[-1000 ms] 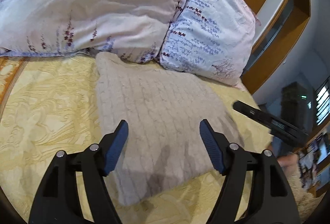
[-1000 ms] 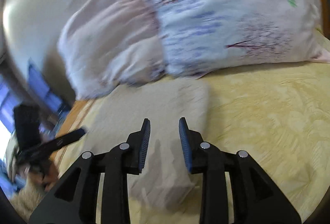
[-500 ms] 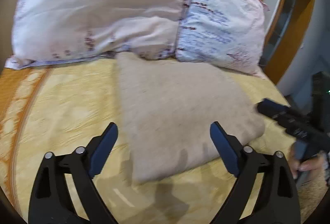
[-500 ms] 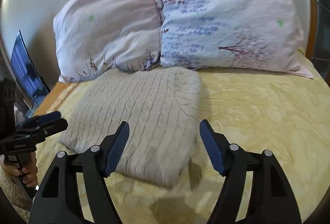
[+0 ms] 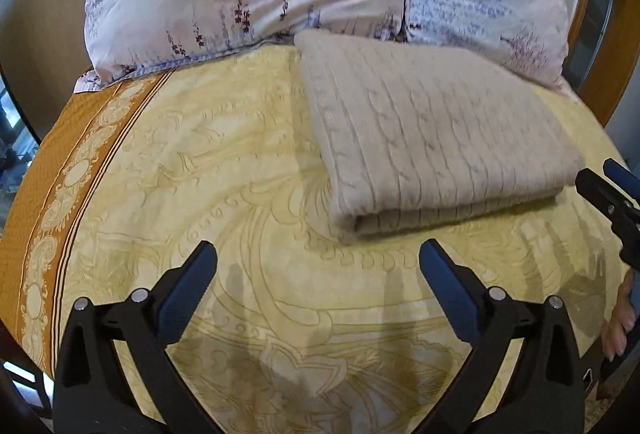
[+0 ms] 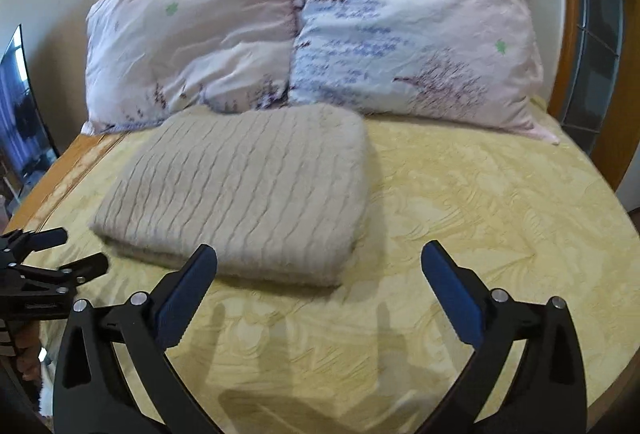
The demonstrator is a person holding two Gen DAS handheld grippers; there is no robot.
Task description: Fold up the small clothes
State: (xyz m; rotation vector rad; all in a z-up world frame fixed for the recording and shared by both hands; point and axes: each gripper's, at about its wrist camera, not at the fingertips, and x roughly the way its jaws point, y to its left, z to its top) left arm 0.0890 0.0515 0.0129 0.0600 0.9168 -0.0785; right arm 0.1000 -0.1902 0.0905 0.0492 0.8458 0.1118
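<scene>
1. Two grippers are in view, and both have their jaws spread wide with nothing between them.
2. The left gripper (image 5: 318,262) hangs over the bare yellow bedspread (image 5: 192,162), in front of the sweater (image 5: 432,138) and not touching it.
3. The right gripper (image 6: 319,262) is also above the bedspread (image 6: 480,194); its left finger (image 6: 188,286) overlaps the near edge of the sweater (image 6: 244,186) in the picture, but I cannot tell if it touches.
4. The sweater is beige, with a cable knit, and it lies folded into a flat rectangle of several layers.
5. Its far edge is against the pillows at the head edge of the bed; its folded near edge faces the grippers.
6. In the left wrist view the sweater lies right of the middle, and the right gripper (image 5: 612,194) shows at the right edge, just beside the sweater's near right corner.
7. In the right wrist view the sweater lies left of the middle, and the left gripper (image 6: 60,254) shows at the left edge, near the sweater's near left corner.
8. The pink pillow (image 6: 192,34) and the white pillow (image 6: 408,34) lean side by side, touching, at the head of the bed.
9. An orange border (image 5: 52,194) runs along the left edge of the bedspread.
10. The picture is a little blurred on the sweater.
</scene>
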